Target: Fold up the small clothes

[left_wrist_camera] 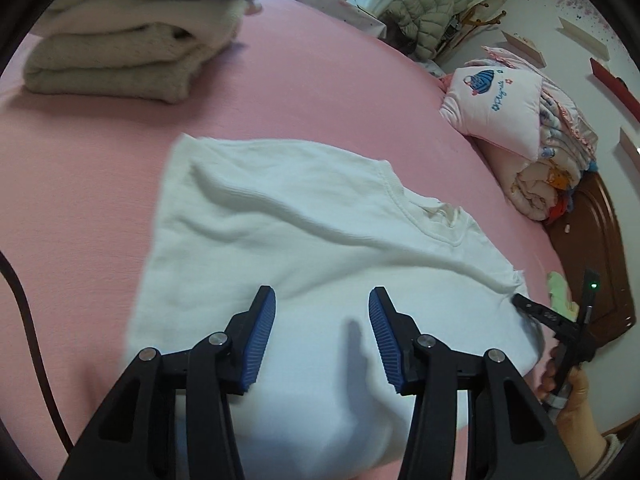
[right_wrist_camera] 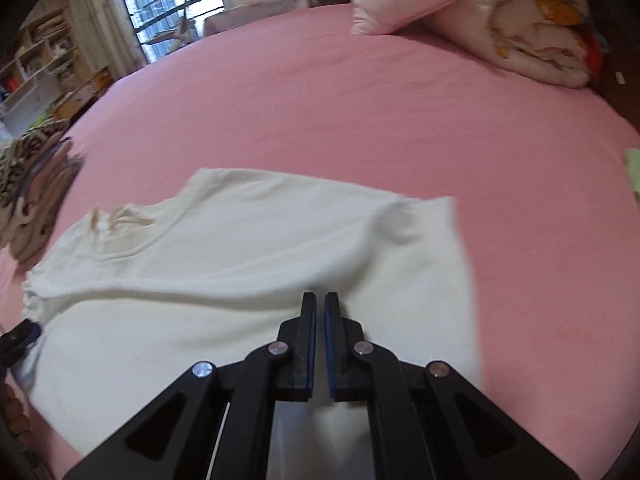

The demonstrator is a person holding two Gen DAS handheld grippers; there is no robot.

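A white knit top (left_wrist_camera: 280, 232) lies spread on the pink bed sheet (left_wrist_camera: 312, 92), collar toward the right in the left wrist view. My left gripper (left_wrist_camera: 322, 304) is open and empty, hovering just above the garment's near part. In the right wrist view the same top (right_wrist_camera: 224, 248) lies below my right gripper (right_wrist_camera: 320, 300), whose jaws are nearly together with nothing visibly between them. The right gripper also shows at the garment's right corner in the left wrist view (left_wrist_camera: 520, 300). The left gripper's tip (right_wrist_camera: 24, 330) shows at the top's left edge.
A stack of folded beige and cream sweaters (left_wrist_camera: 132, 40) sits at the far left. Another folded pile (right_wrist_camera: 32, 200) lies left of the top. A pink pillow (left_wrist_camera: 496, 100) and rolled quilt (left_wrist_camera: 552, 168) rest by the wooden headboard (left_wrist_camera: 592, 248). A small green cloth (right_wrist_camera: 632, 172) lies at the right.
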